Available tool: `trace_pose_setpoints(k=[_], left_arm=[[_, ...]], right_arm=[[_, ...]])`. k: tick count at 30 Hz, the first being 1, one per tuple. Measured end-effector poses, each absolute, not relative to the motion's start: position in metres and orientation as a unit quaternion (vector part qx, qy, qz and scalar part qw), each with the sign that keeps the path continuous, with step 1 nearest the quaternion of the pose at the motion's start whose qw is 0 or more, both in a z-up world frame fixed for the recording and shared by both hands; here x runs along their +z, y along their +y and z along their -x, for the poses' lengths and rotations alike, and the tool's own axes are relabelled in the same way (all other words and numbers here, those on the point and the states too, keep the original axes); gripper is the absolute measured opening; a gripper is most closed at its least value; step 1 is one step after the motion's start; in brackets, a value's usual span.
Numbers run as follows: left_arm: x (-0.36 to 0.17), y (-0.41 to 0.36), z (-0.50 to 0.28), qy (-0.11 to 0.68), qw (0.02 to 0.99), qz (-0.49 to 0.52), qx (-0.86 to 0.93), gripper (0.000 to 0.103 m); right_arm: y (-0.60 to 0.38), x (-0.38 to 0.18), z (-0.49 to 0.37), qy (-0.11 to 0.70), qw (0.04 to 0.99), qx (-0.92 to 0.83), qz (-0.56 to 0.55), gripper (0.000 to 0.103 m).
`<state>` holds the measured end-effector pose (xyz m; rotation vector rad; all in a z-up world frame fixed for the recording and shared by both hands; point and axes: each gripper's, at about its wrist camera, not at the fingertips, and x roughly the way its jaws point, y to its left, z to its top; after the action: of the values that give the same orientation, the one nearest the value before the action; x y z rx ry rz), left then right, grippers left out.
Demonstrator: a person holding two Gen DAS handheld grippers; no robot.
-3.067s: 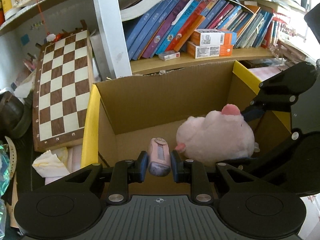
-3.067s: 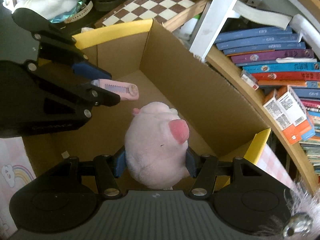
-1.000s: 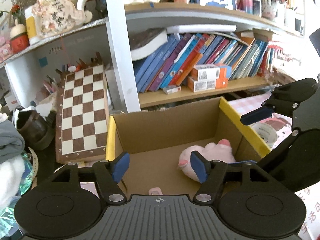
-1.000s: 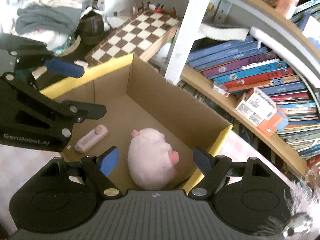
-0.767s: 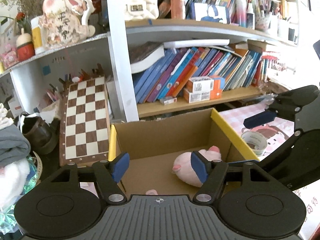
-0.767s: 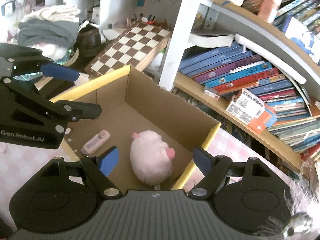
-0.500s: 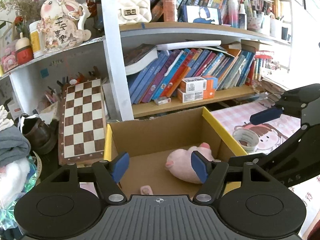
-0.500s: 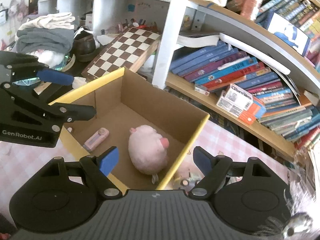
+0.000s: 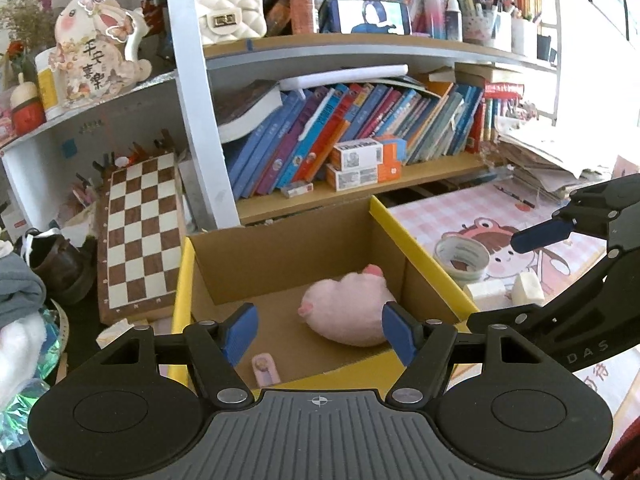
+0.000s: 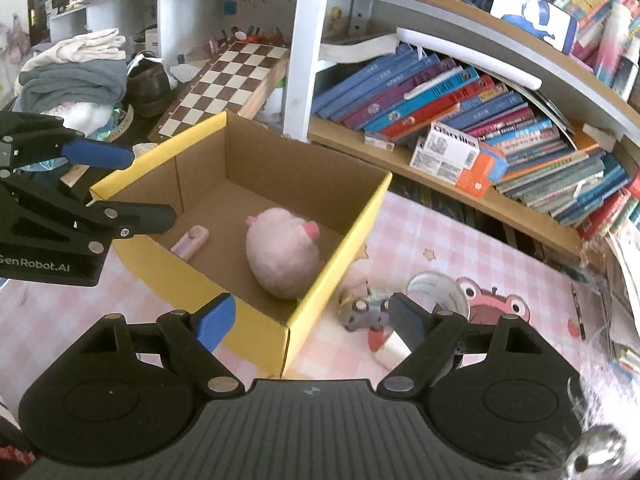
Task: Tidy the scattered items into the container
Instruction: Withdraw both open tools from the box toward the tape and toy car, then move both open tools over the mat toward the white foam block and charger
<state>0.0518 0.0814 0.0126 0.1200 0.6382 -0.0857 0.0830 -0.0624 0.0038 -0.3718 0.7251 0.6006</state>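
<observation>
Clutter was the task's thing here, and two pieces of it already lay in the box [image 10: 340, 240]: a pink plush [image 10: 282, 254] on the floor toward the right wall, and a small pink gadget [image 10: 191, 241] near the left wall, the two well apart. The rest sat on the bench [image 10: 460, 256] just beside the box's right wall: a tape roll [image 10: 436, 290], a small grey toy [image 10: 362, 314] and a white block with a red end [image 10: 386, 346], bunched close together. The right hand-held gripper [image 10: 310, 322] hung above the box's near corner, spread wide and holding nothing; the left hand-held gripper [image 9: 316, 330] hovered over the box's near wall, equally wide and empty. Trouble seemed likeliest at the next pick: with the leftovers so tightly grouped, a broad jaw could catch two at once or knock the toy under the box's edge. The tape roll, being round, might roll off if pinched off-centre. A low carry could clip the yellow rim and tip the load outside.
</observation>
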Motion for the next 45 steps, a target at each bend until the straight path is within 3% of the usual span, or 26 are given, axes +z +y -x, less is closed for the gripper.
trace_pose_setpoints(k=[45], left_arm=[[0.000, -0.032, -0.055, 0.365, 0.923, -0.101, -0.063, 0.070]], right_arm=[[-0.170, -0.024, -0.084, 0.363, 0.895, 0.230, 0.118, 0.085]])
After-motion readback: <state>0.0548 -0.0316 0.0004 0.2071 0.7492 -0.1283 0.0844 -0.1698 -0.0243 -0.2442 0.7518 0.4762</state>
